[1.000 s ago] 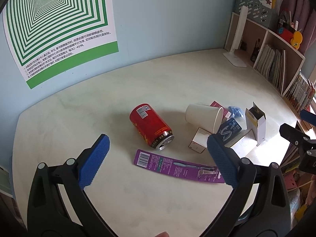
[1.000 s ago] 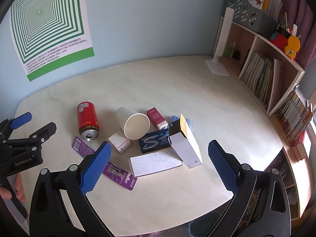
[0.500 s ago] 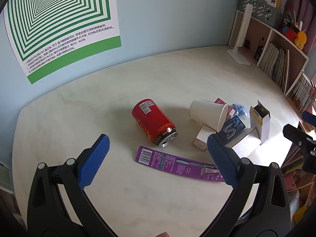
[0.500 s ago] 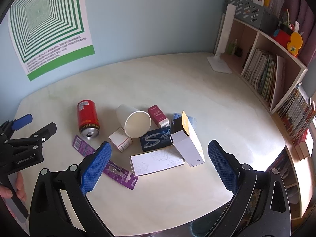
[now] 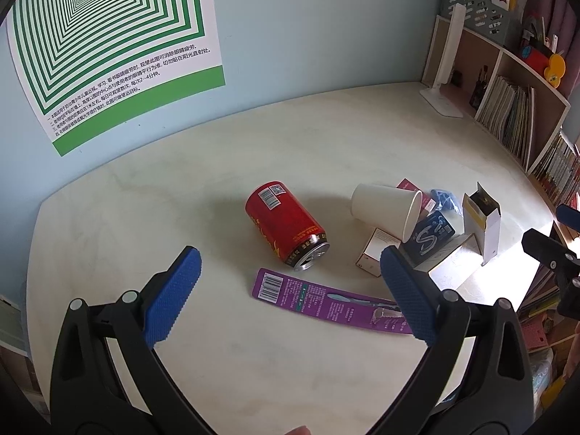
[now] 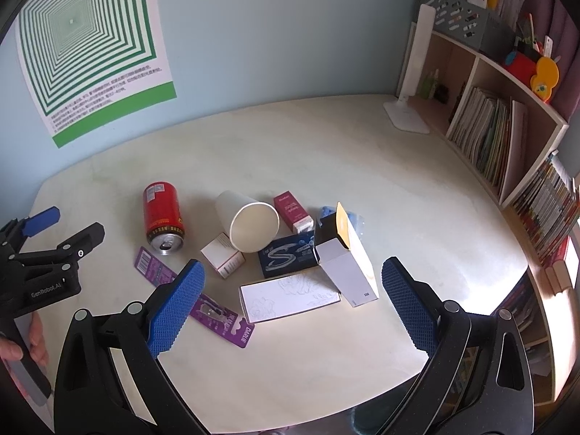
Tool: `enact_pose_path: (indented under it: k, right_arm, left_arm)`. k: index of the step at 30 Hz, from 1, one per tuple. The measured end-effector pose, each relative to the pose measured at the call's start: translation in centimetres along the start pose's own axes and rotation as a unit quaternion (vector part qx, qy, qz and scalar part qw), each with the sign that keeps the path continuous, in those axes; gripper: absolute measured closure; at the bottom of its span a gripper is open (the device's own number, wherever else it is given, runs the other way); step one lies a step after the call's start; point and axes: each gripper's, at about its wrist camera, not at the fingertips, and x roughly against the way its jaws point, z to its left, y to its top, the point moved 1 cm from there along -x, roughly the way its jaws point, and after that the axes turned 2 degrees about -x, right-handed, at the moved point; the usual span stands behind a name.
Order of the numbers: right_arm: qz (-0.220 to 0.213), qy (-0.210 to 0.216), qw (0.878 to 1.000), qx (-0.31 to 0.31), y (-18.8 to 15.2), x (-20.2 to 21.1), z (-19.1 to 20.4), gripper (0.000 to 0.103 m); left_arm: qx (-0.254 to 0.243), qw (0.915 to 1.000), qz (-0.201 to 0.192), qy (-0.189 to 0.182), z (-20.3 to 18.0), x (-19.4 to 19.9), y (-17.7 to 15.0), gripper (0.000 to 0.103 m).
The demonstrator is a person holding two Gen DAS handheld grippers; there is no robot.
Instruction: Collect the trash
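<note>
"GenRobot.AI" on left gripper (image 6: 54,232), "DARLIE" on purple card (image 6: 224,320)

The left tool (image 5: 290,286) hovers with its jaws spread wide, gripping nothing. The right tool (image 6: 291,291) does likewise.

The left wrist camera looks forward and down between the spread blue fingers of the left gripper (image 5: 290,297), from above the near left part of the table (image 5: 290,152), fairly close to the red can (image 5: 286,228). It faces the far wall and its green poster (image 5: 108,43). The right wrist camera sits further right and somewhat higher, looking between the parted fingers of the right gripper (image 6: 291,304). Both views share the can (image 6: 163,215), the paper cup (image 5: 388,210) (image 6: 250,221), the purple card (image 5: 326,301) (image 6: 195,297), the poster, and the shelf (image 6: 507,116) on the right. Each camera catches the other gripper at its edge.
</note>
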Motion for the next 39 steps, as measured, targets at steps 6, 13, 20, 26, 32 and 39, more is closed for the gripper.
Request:
enact_pose_path:
  k: [6, 13, 20, 26, 32, 39]
  right_arm:
    - [0.002, 0.001, 1.0, -0.007, 0.0, -0.3, -0.4, 0.006]
    - [0.009, 0.009, 1.0, -0.009, -0.1, -0.8, -0.8, 0.006]
    - [0.016, 0.01, 1.0, -0.013, -0.3, -1.8, -1.3, 0.006]
    - [0.032, 0.01, 0.999, -0.029, -0.9, -3.5, -2.7, 0.006]
    - [0.048, 0.013, 0.998, -0.049, -1.1, -5.5, -4.2, 0.006]
    - [0.062, 0.013, 0.996, -0.061, -0.9, -7.4, -5.1, 0.006]
  left_arm:
    - [-0.003, 1.0, 0.004, 0.002, -0.2, -0.3, 0.1, 0.007]
    - [-0.006, 0.9999, 0.008, 0.003, -0.4, -0.7, 0.1, 0.007]
    - [-0.005, 0.9998, 0.017, 0.009, -0.2, -1.7, 0.1, 0.007]
    - [0.013, 0.9992, 0.038, 0.009, 0.7, -4.2, 0.6, 0.007]
    - [0.007, 0.9979, 0.062, 0.014, 0.5, -7.3, 1.3, 0.007]
    - [0.003, 0.9964, 0.082, 0.02, -0.1, -10.0, 1.9, 0.007]
